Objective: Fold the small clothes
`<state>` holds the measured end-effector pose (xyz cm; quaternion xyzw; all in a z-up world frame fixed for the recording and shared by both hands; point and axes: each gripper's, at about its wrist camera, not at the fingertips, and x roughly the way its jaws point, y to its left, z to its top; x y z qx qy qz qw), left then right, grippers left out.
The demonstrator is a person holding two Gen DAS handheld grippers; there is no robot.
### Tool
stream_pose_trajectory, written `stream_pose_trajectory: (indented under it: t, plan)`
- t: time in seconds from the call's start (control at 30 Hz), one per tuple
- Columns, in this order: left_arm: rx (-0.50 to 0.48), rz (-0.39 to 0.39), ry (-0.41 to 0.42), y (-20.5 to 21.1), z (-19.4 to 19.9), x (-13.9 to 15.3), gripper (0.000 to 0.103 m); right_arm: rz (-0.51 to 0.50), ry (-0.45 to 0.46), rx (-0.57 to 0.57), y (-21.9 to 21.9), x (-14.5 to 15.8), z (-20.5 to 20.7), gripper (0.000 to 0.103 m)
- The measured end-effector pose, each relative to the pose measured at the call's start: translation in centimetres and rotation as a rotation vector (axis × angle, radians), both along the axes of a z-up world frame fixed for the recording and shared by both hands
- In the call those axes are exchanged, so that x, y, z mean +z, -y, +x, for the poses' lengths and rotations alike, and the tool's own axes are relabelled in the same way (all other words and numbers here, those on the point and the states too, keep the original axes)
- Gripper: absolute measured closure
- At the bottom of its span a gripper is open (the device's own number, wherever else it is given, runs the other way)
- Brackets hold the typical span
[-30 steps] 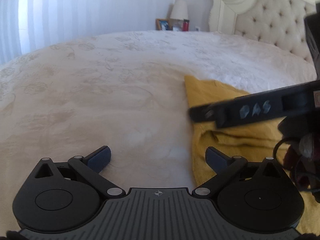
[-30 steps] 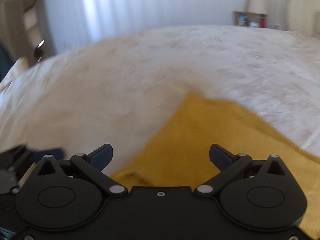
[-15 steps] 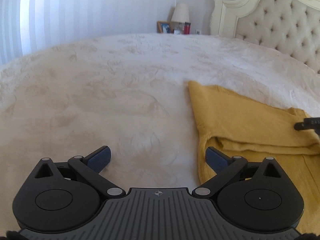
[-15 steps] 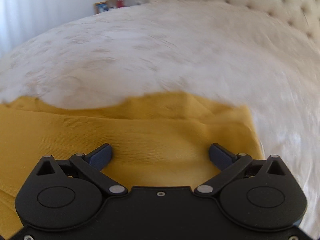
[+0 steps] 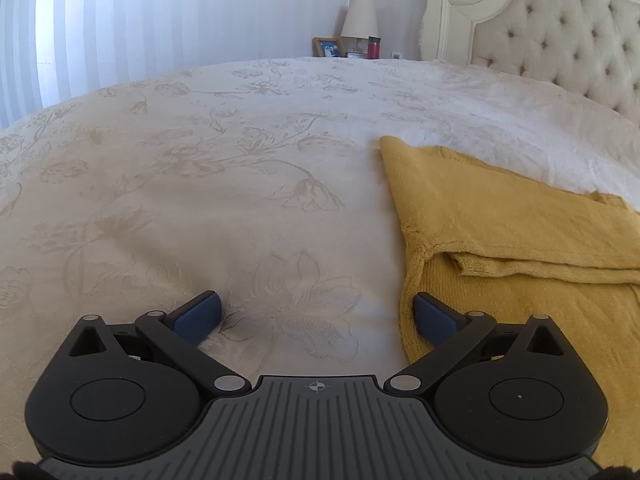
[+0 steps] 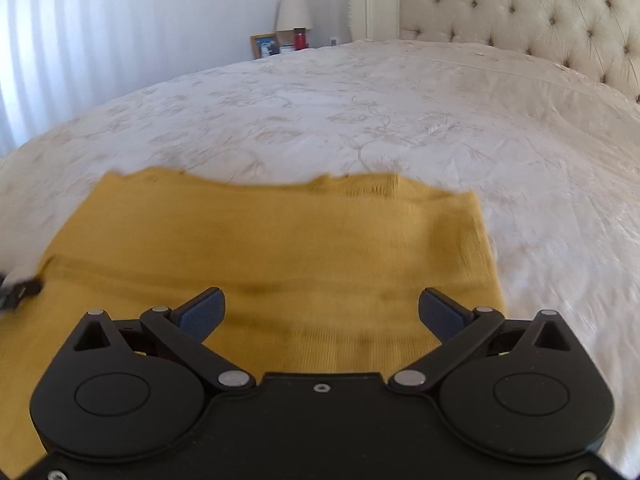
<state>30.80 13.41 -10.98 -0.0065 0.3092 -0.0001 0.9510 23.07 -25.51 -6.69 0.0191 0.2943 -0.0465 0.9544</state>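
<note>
A mustard-yellow knit garment (image 5: 516, 240) lies flat on the white bedspread (image 5: 224, 184), with one layer folded over across it. My left gripper (image 5: 316, 314) is open and low over the bedspread at the garment's left edge; its right finger sits at the knit's border, nothing between the fingers. In the right wrist view the same garment (image 6: 280, 248) fills the middle ground, slightly blurred. My right gripper (image 6: 322, 312) hangs open just above the garment's near right part and holds nothing. A dark bit of the left gripper (image 6: 16, 294) shows at the left edge.
A tufted cream headboard (image 5: 560, 40) stands at the back right. Past the bed's far side are a lamp (image 5: 359, 20), a picture frame (image 5: 328, 47) and a red bottle (image 5: 373, 47). Pale curtains (image 5: 120, 28) cover the left wall. Wide floral bedspread extends left of the garment.
My right gripper swung away from in front of the left camera to the garment's right side, now facing the headboard. The left gripper stayed almost still.
</note>
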Motion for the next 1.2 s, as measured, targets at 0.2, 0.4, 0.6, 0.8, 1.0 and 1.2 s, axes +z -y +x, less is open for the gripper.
stream_pose_trajectory:
  t: [0.2, 0.4, 0.6, 0.8, 1.0, 1.2]
  plan:
    - [-0.024, -0.059, 0.009, -1.1, -0.4, 0.0, 0.0, -0.017, -0.07, 0.019, -1.5, -1.8, -9.0, 0.0]
    - [-0.048, 0.02, -0.03, 0.0, -1.4, 0.3, 0.0, 0.045, -0.096, -0.015, -2.3, -4.0, -15.1, 0.0]
    - [-0.068, 0.046, -0.114, 0.3, -5.2, 1.2, 0.0, 0.07, -0.089, -0.034, -2.4, -4.5, -18.1, 0.0]
    - [-0.073, 0.056, -0.222, -0.1, -9.6, 1.8, 0.0, 0.067, -0.088, 0.005, -2.1, -5.0, -20.2, 0.0]
    - [-0.052, 0.047, -0.323, 0.3, -13.2, 2.2, 0.0, 0.065, -0.1, 0.03, -1.8, -4.9, -21.7, 0.0]
    - [-0.051, -0.007, -0.402, 0.4, -14.9, 2.6, 0.0, 0.106, -0.09, 0.028, -1.1, -4.3, -22.9, 0.0]
